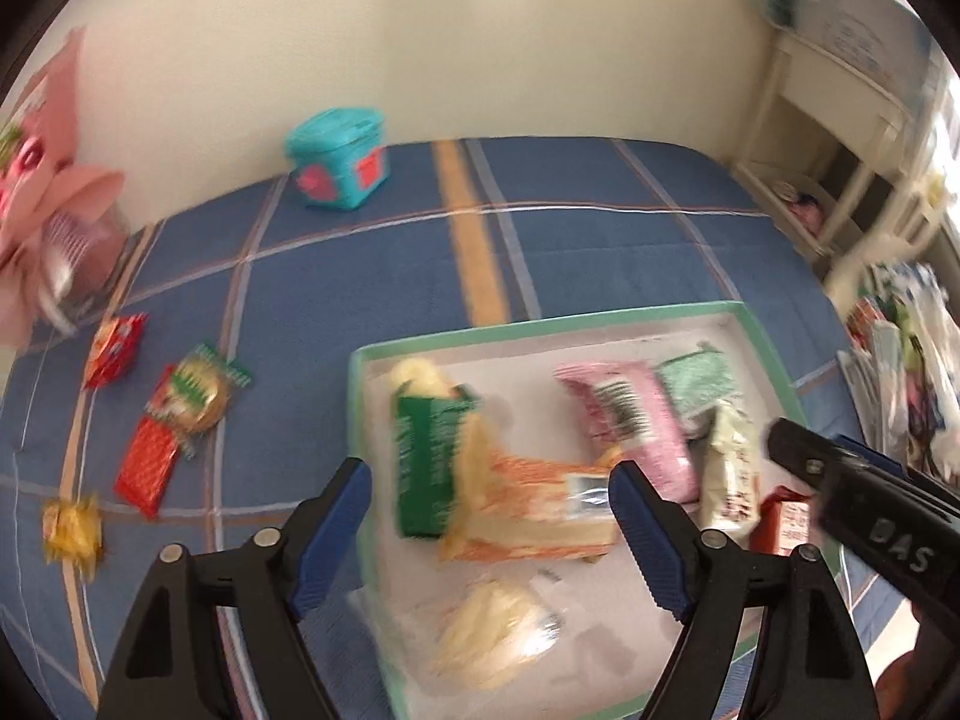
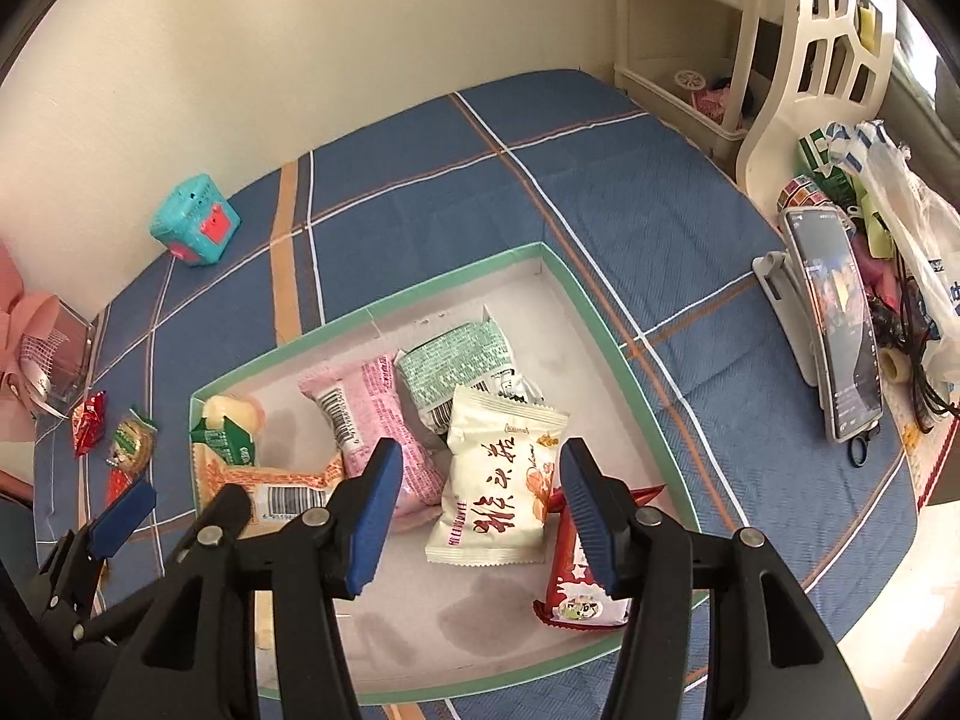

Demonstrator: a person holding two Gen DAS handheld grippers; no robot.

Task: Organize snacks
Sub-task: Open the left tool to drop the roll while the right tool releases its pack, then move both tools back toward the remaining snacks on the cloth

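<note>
A green-rimmed white box [image 2: 588, 312] on the blue plaid bed holds several snack packets: pink [image 2: 372, 420], mint green [image 2: 462, 366], white [image 2: 504, 480], red [image 2: 576, 594], orange [image 2: 288, 492] and green [image 2: 225, 441]. My right gripper [image 2: 480, 516] is open and empty above the white packet. My left gripper [image 1: 492, 534] is open and empty over the box's [image 1: 360, 396] left part, above the orange packet [image 1: 528, 510] and green packet [image 1: 429, 462]. Loose snacks lie left of the box: a red packet [image 1: 147, 462], a round biscuit packet [image 1: 201, 396], a small red one [image 1: 114, 348], a yellow one [image 1: 72, 528].
A teal toy box [image 1: 339, 159] stands by the wall. A pink ribbon and clear container [image 1: 66, 252] sit at far left. A phone on a stand [image 2: 840, 324] and a cluttered pile with plastic bags [image 2: 900, 228] lie at the right. A cream shelf [image 2: 708, 78] stands beyond the bed.
</note>
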